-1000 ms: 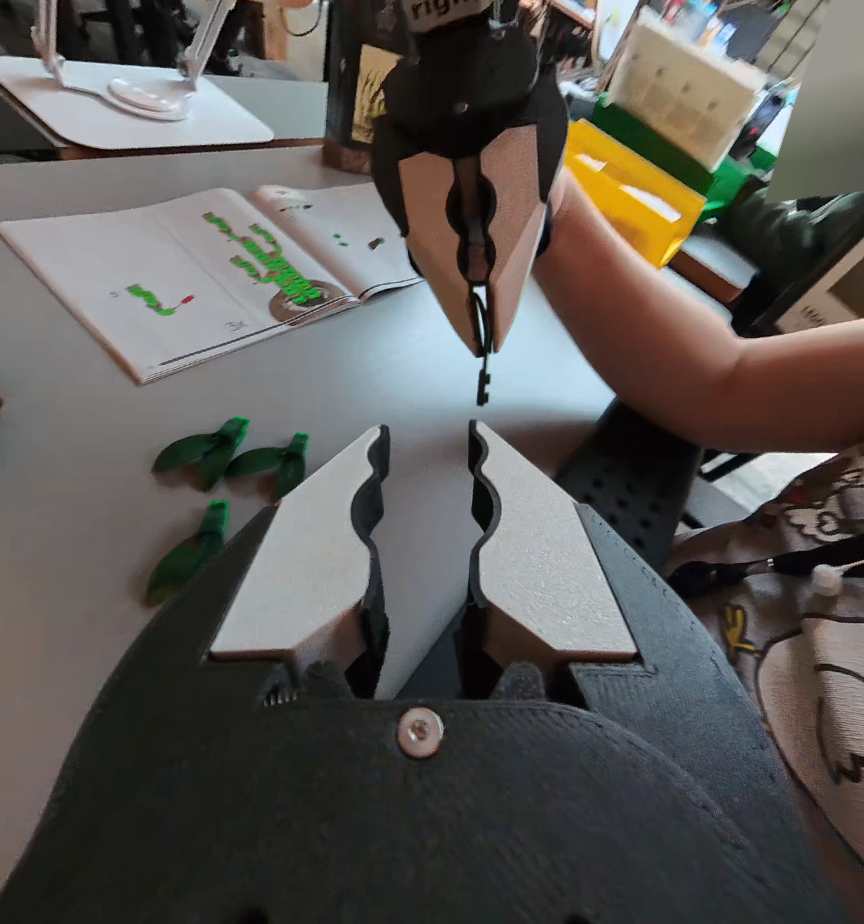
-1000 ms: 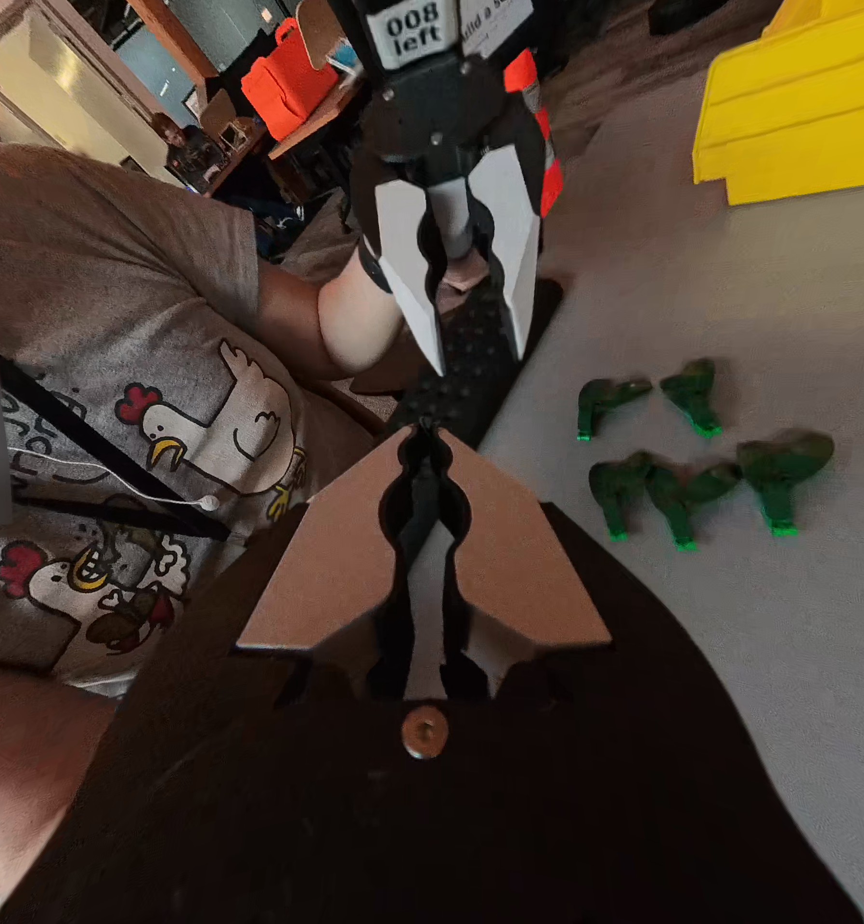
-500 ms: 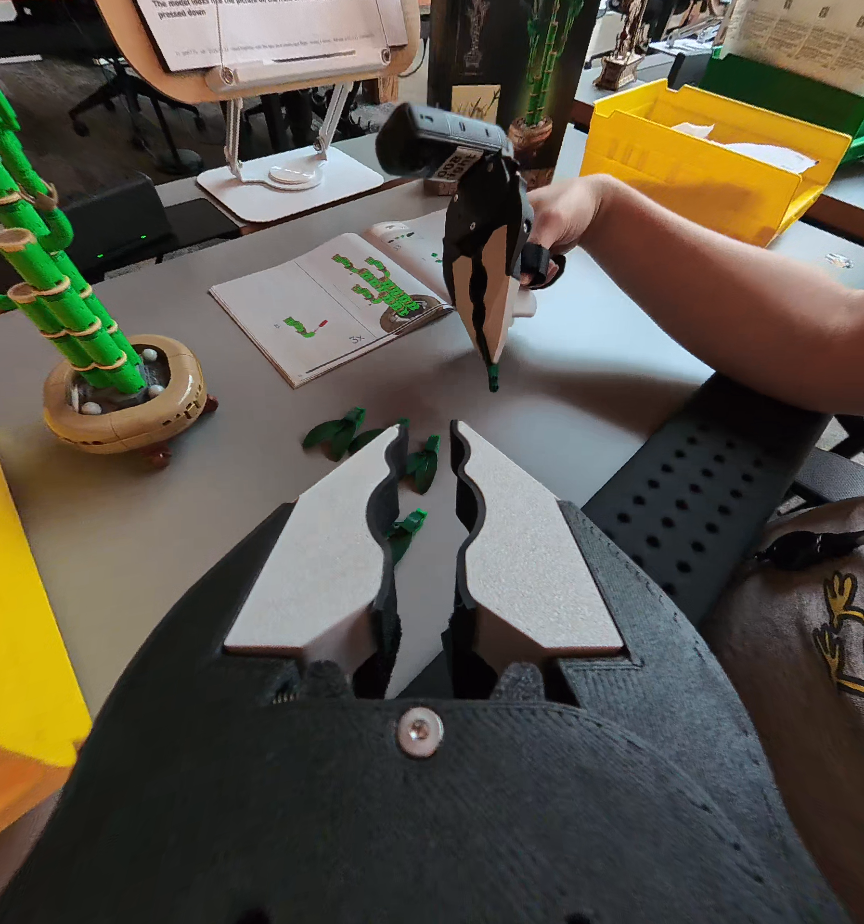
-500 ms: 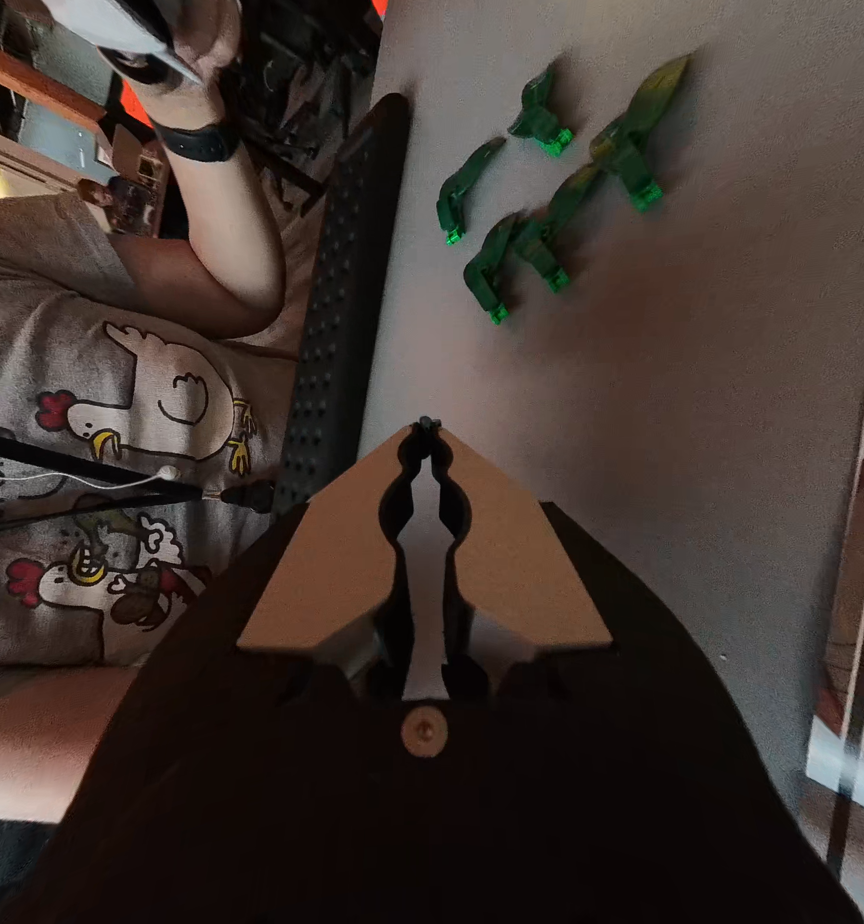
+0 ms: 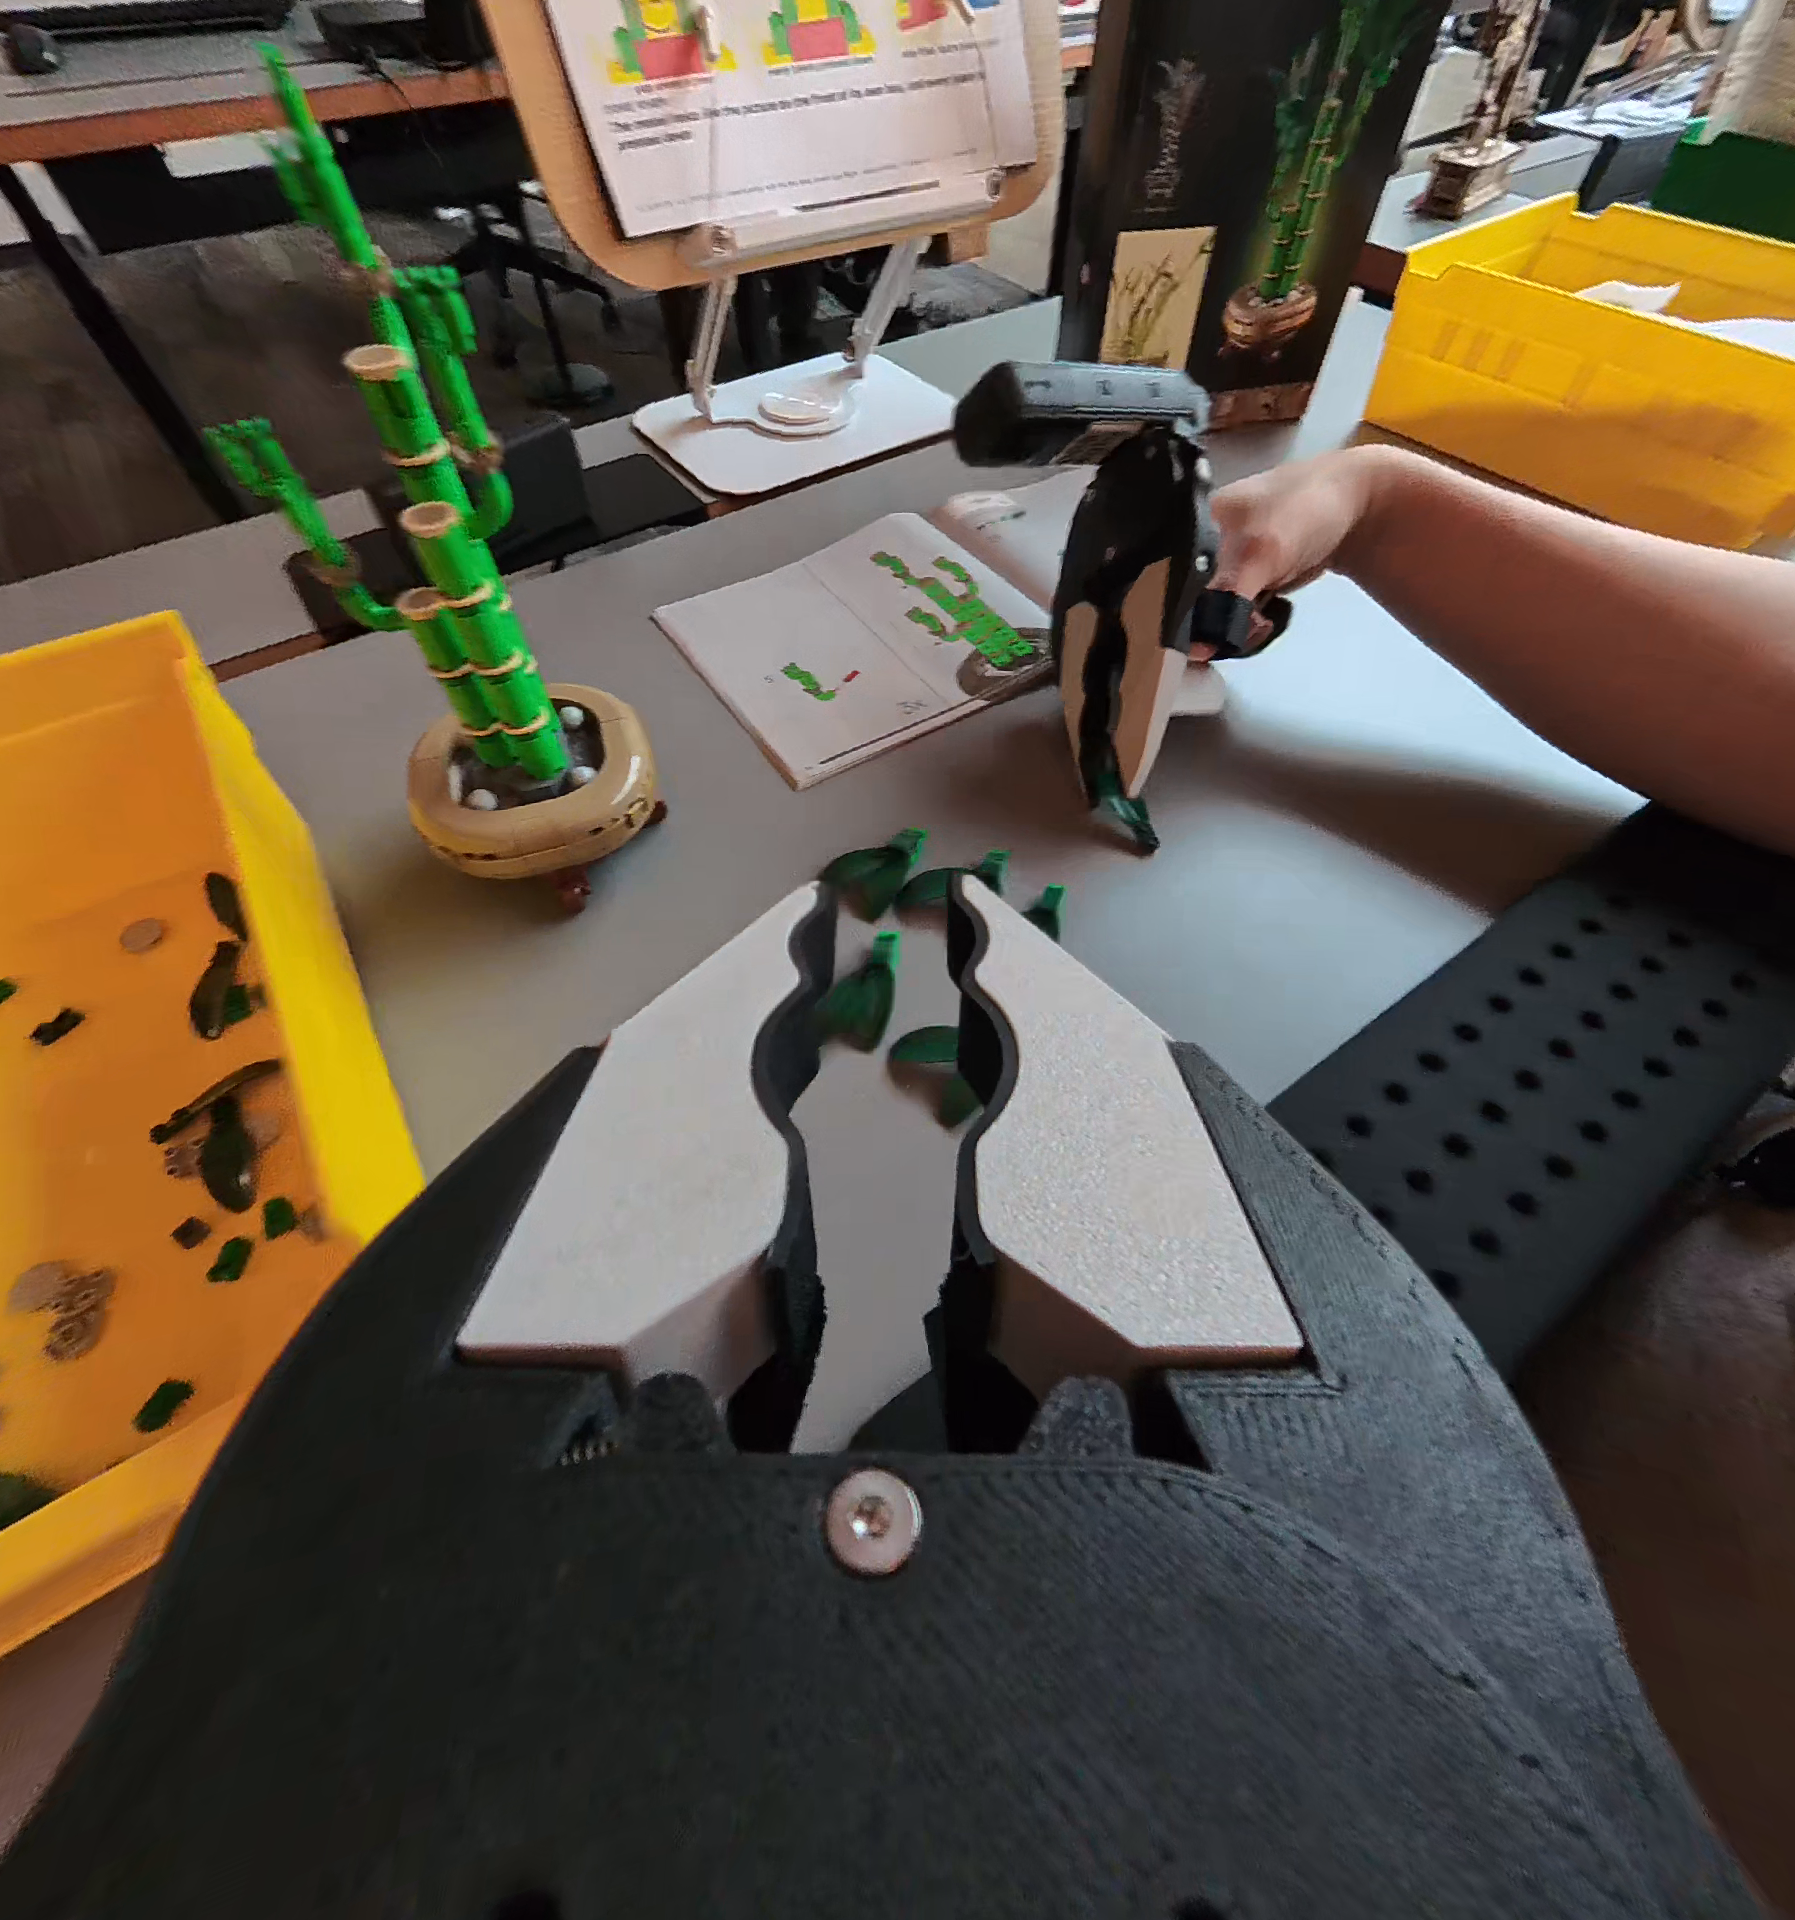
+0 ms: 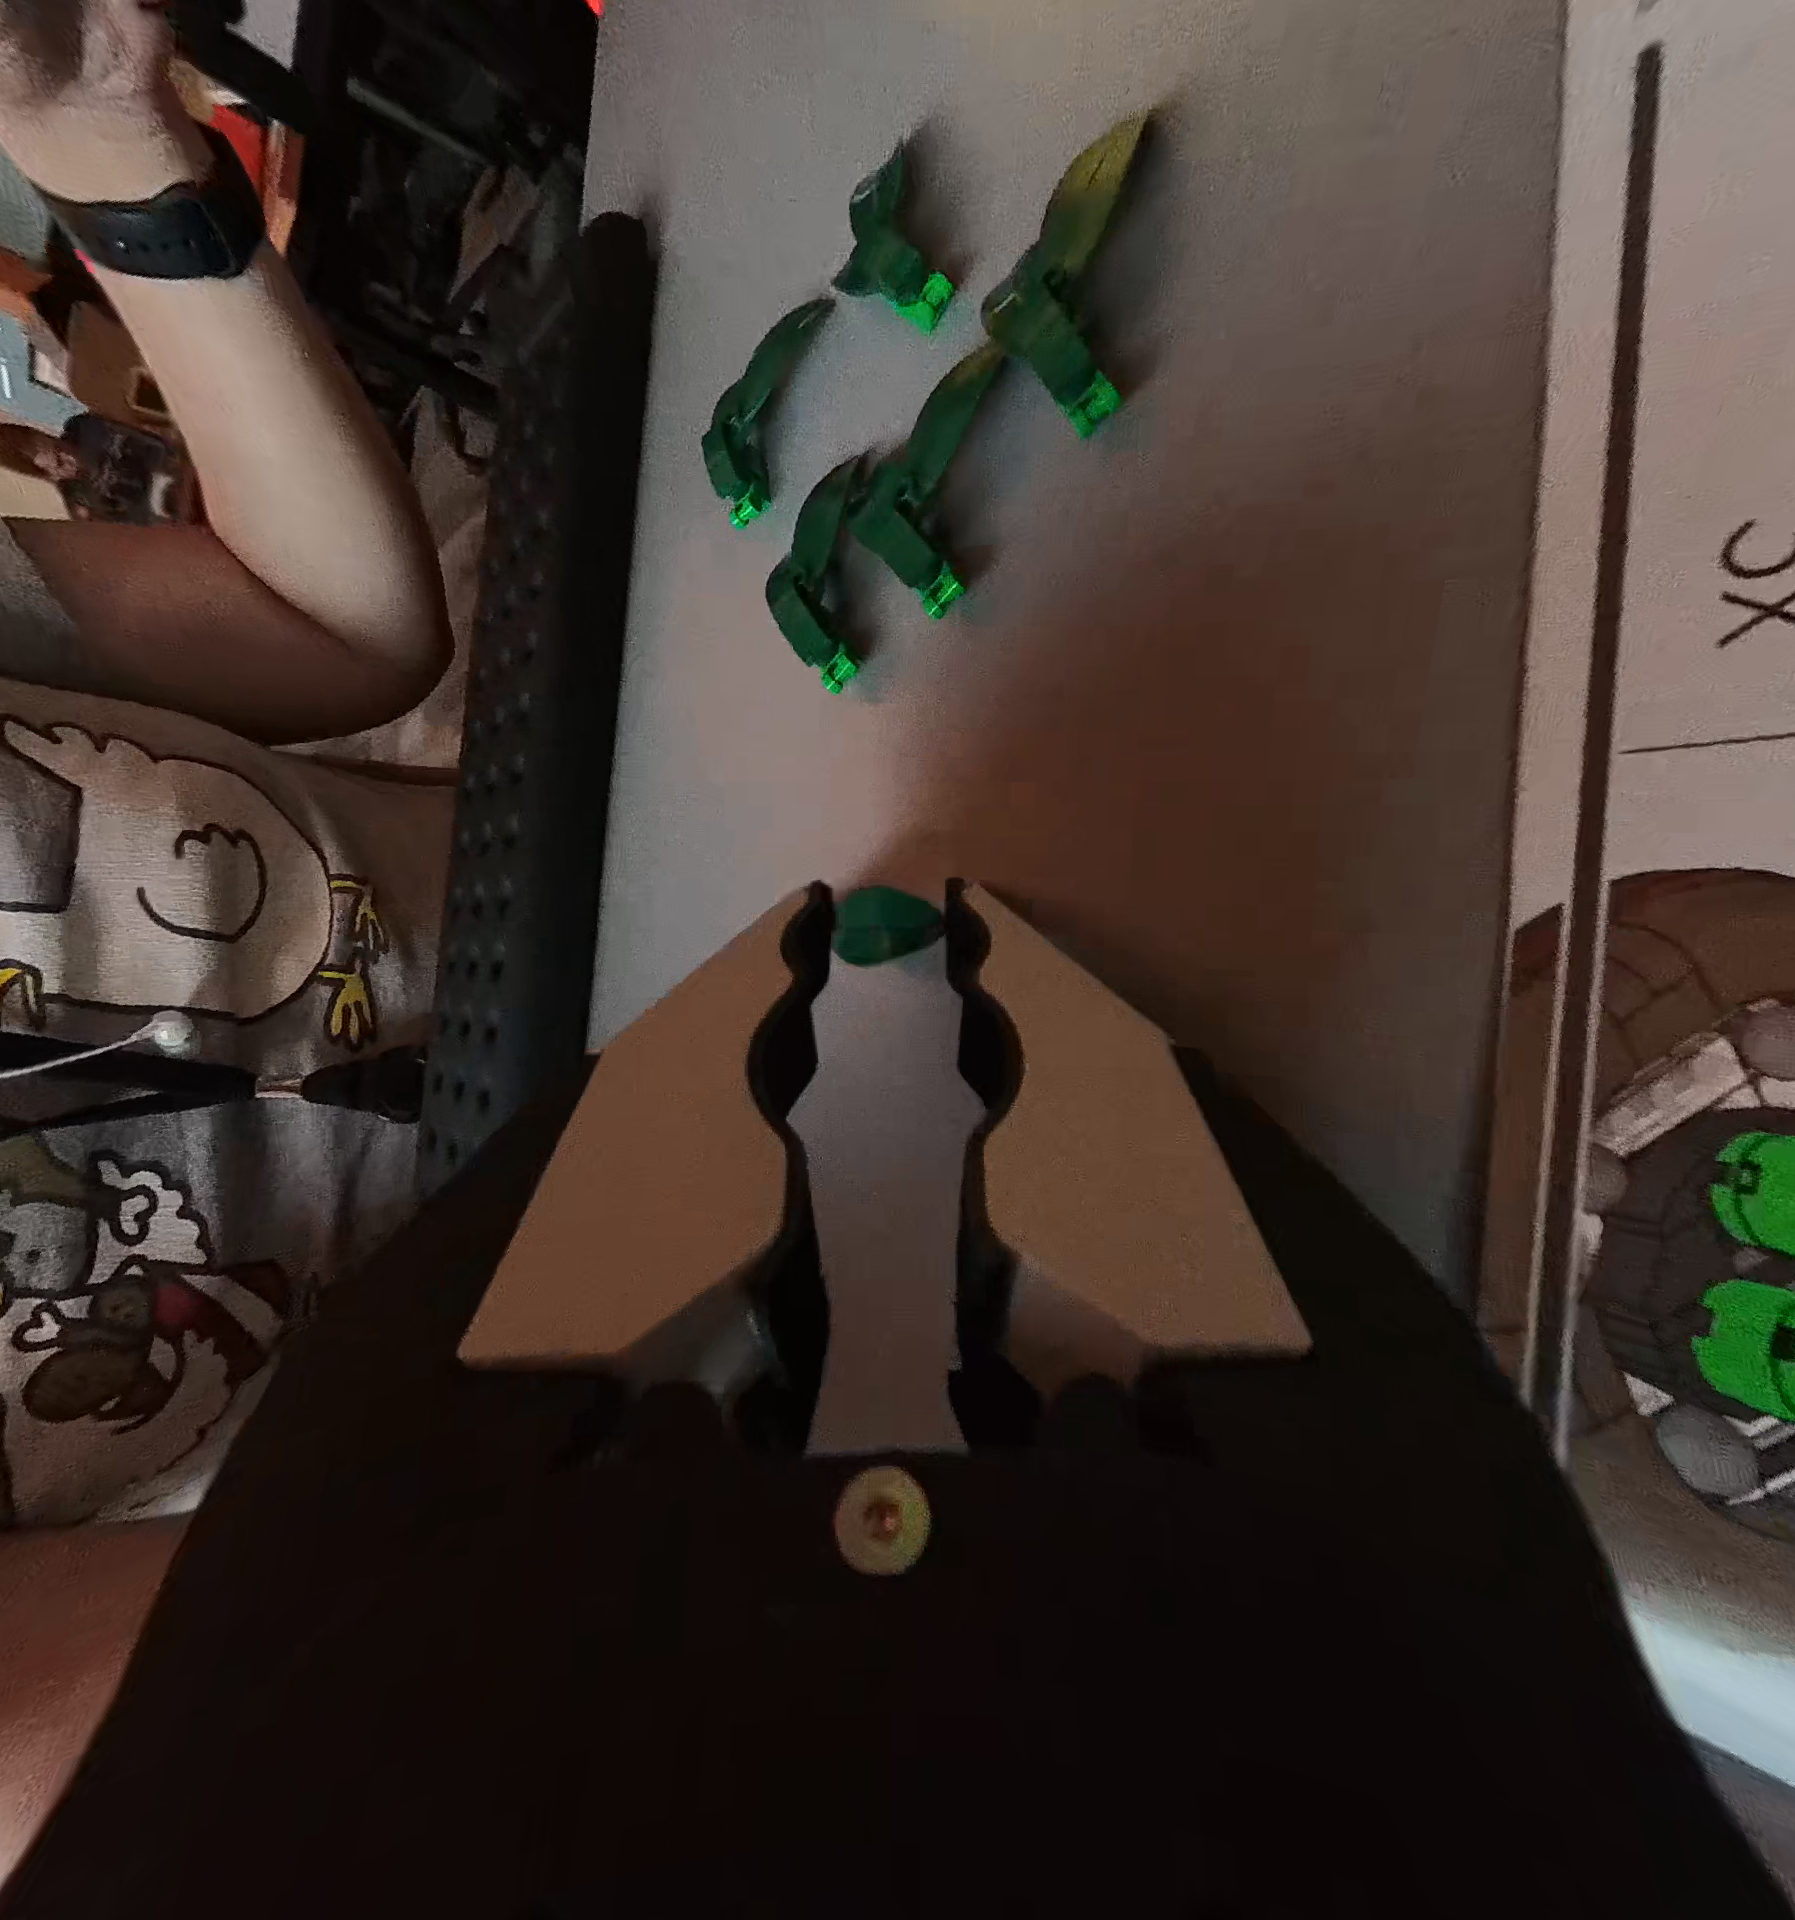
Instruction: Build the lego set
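Item: right gripper (image 6: 888, 902), tips parted a little, a small dark-green lego leaf piece (image 6: 888, 928) between them at the grey tabletop (image 6: 1236, 520); whether gripped or just released could not be told. Left gripper (image 5: 893, 914) parted, empty, hovering over five loose green leaf pieces (image 6: 903, 416). Green bamboo model in tan pot (image 5: 498, 727) stood well apart. Risk, as judged: leaf could slip or tip if the tips widened; hold narrow. Leaf's long axis slanted down-right in the left view; foreshortened in the right.
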`<state>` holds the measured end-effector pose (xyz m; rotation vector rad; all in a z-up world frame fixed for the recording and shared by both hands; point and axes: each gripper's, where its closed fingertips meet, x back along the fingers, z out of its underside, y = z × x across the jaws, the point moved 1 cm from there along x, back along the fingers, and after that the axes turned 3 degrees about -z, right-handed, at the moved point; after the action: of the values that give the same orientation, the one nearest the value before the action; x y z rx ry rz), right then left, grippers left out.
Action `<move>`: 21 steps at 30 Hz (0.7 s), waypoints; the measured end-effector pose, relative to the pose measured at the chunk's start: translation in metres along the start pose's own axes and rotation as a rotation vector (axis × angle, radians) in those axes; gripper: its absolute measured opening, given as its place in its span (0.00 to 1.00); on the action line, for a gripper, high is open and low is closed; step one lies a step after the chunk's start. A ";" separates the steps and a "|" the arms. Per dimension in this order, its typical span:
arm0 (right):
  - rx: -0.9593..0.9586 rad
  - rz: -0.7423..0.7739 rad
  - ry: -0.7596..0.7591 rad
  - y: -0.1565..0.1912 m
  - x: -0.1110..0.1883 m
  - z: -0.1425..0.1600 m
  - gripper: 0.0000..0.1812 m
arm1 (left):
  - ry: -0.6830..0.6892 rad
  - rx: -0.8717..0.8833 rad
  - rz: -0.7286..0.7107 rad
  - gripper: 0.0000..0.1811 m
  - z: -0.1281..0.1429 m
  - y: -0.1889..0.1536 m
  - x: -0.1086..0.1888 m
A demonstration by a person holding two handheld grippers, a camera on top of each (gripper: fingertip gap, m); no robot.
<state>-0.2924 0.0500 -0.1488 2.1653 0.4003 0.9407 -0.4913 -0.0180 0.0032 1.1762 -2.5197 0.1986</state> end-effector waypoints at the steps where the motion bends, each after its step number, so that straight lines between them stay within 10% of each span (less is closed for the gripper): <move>1: 0.016 0.026 -0.028 -0.003 0.003 -0.004 0.14 | -0.003 0.000 -0.027 0.12 0.000 0.008 0.005; 11: 0.307 0.274 -0.371 -0.003 0.050 -0.064 0.19 | 0.220 0.079 -0.386 0.18 0.025 0.152 0.048; 21: 0.366 0.459 -0.347 -0.013 0.067 -0.065 0.19 | 0.484 0.182 -0.150 0.14 0.081 0.218 -0.023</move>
<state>-0.2939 0.1275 -0.0941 2.7678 -0.1134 0.7392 -0.6644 0.1173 -0.0761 1.2051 -2.0159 0.6056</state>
